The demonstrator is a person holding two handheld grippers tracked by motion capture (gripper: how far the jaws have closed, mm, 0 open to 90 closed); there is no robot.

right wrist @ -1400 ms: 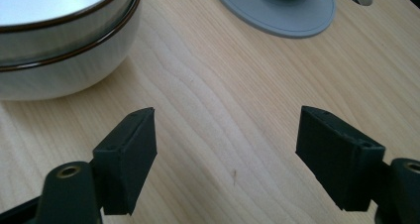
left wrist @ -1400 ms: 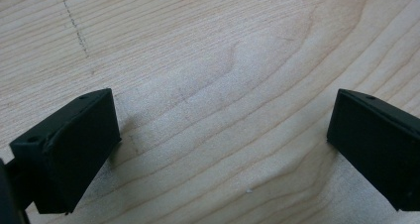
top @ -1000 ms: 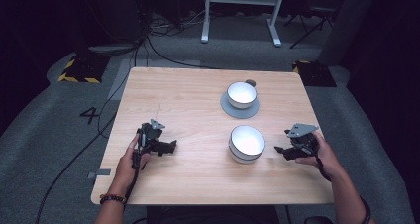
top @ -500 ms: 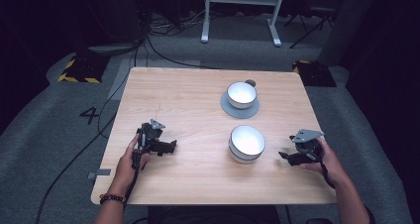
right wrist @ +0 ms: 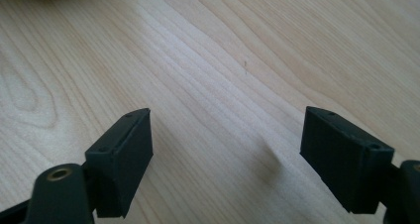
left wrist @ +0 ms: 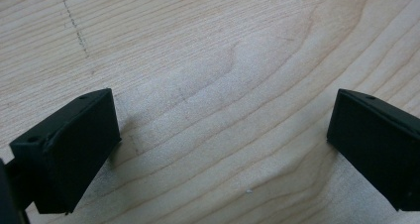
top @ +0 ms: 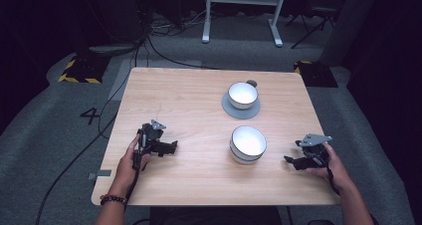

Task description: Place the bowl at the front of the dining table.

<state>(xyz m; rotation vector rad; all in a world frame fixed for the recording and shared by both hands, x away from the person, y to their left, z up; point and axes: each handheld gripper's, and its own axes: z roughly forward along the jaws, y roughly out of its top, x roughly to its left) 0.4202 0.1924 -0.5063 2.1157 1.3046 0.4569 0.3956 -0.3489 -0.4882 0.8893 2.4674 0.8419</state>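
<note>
Both idle: left gripper (top: 171, 147) at 8 o'clock, right gripper (top: 292, 161) at 4 o'clock, jaws apart, empty. Bowl (top: 248, 144) stands centre-right on the table (top: 189, 100), near the right gripper's 9 o'clock. I judge the approach pending; next, align jaws on the rim.

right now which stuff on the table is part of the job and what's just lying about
In the job: near bowl; far bowl on the grey saucer; left gripper and right gripper, both open.

Lying about: floor cables; striped floor blocks; white stand.
</note>
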